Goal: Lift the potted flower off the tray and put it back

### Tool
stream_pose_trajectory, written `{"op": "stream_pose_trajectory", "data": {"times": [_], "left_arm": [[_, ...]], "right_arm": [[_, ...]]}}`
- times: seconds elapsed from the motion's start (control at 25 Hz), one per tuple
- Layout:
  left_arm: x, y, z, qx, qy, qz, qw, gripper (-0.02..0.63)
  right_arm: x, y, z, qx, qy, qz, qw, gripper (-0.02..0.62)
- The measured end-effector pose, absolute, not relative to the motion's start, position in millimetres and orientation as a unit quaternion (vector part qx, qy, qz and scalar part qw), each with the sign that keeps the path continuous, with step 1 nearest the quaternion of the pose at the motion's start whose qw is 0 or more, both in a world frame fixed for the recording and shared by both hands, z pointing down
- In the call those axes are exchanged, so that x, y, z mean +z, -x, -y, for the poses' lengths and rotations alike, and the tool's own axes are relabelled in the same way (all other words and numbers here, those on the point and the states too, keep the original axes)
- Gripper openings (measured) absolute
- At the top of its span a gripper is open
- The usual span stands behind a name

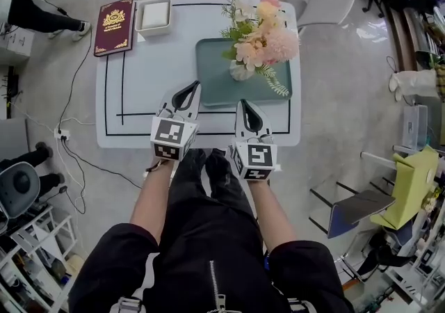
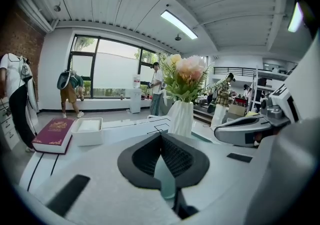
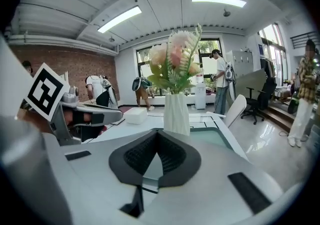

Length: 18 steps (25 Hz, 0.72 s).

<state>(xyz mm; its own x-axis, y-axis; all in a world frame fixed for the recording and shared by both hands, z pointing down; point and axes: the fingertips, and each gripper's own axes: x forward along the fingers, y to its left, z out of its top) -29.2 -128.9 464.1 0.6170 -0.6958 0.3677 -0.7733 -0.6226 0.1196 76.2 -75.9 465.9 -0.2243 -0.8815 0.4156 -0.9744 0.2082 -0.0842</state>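
The potted flower [image 1: 261,44] stands upright in its white vase on the far right part of the green tray [image 1: 212,89], on the white table [image 1: 139,82]; both grippers sit well short of it at the table's near edge. Left gripper [image 1: 196,85] and right gripper [image 1: 243,103] lie side by side on outstretched forearms, tilted slightly down toward the tray; each has its jaws clenched tip to tip – empty.

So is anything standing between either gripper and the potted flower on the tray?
Nothing visible does. The potted flower stands on the tray, only bare tray and table between it and the left gripper and right gripper, both shut and empty. The book and white box sit well aside, far left.
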Motion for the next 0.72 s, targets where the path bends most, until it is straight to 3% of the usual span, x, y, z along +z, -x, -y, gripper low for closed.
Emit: {"op": "stream_pose_trajectory", "data": {"times": [0.72], "left_arm": [[415.0,24.2,103.6,0.122,-0.889,0.426,0.113,0.003]], "right_arm": [[408.6,-56.6,56.8,0.143,-0.578,0.791,0.137,0.006]]}}
